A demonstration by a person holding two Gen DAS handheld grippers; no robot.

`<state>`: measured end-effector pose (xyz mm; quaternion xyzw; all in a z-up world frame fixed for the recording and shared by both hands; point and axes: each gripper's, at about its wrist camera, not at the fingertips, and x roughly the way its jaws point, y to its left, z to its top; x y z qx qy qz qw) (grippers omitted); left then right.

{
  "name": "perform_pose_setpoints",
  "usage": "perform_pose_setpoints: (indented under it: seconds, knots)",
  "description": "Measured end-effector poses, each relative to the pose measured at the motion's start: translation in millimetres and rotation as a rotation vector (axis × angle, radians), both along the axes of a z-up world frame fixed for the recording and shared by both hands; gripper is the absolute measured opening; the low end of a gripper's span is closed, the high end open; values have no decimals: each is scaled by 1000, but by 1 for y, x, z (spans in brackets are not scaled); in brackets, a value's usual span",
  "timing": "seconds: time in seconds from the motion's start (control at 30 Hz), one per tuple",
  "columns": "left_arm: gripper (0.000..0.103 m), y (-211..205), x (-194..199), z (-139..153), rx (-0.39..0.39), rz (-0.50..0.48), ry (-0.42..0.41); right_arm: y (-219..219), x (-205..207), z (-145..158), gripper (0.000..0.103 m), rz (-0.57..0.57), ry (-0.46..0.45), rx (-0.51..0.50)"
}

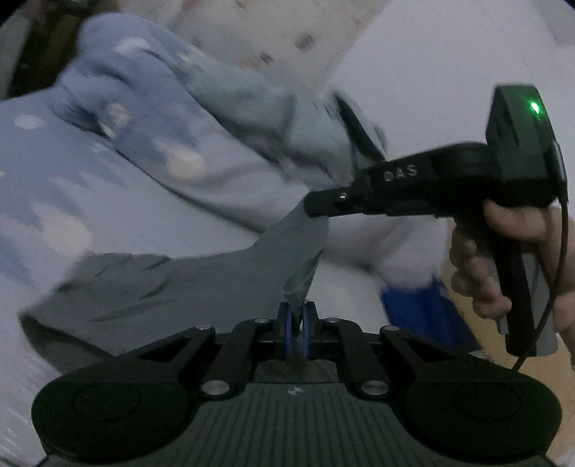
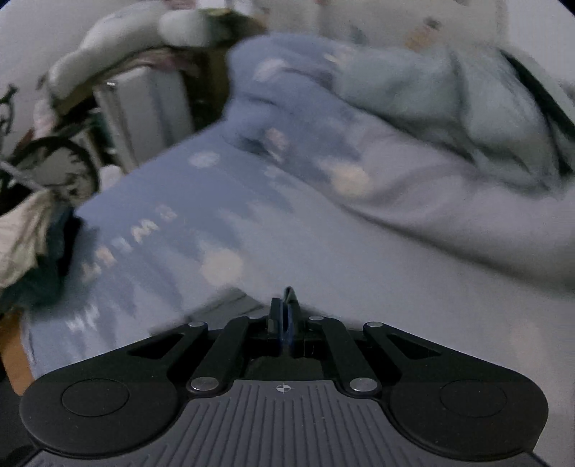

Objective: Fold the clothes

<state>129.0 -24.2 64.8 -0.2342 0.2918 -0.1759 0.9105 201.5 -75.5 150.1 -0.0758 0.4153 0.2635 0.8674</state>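
A grey garment [image 1: 172,283] lies stretched over a bed, one corner pulled up taut. My left gripper [image 1: 296,316] is shut on that corner between its blue pads. In the left wrist view my right gripper [image 1: 316,204] comes in from the right, held by a hand [image 1: 481,273], and is shut on the same grey cloth a little higher up. In the right wrist view my right gripper [image 2: 285,312] is shut with a small dark tip of the garment [image 2: 289,292] sticking out above its fingers.
A light blue quilt [image 2: 251,201] with white cloud prints covers the bed. A pale pillow [image 1: 273,32] lies behind it. A heap of other clothes [image 1: 316,136] sits at the far right. Furniture and clutter [image 2: 54,161] stand beside the bed. A blue item [image 1: 424,309] lies near the floor.
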Motion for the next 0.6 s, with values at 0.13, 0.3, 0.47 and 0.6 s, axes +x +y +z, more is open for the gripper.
perform_pose_setpoints:
  seconds: [0.13, 0.3, 0.47, 0.6]
  knots:
    - [9, -74, -4, -36, 77, -72, 67, -77, -15, -39, 3, -89, 49, -6]
    - [9, -142, -4, -79, 162, -125, 122, -173, -33, -88, 3, -200, 111, -14]
    - [9, -182, -1, -99, 232, -133, 126, -227, -40, -117, 3, -260, 128, -3]
    - [9, -205, 0, -107, 262, -111, 107, -249, -41, -131, 3, -284, 119, 15]
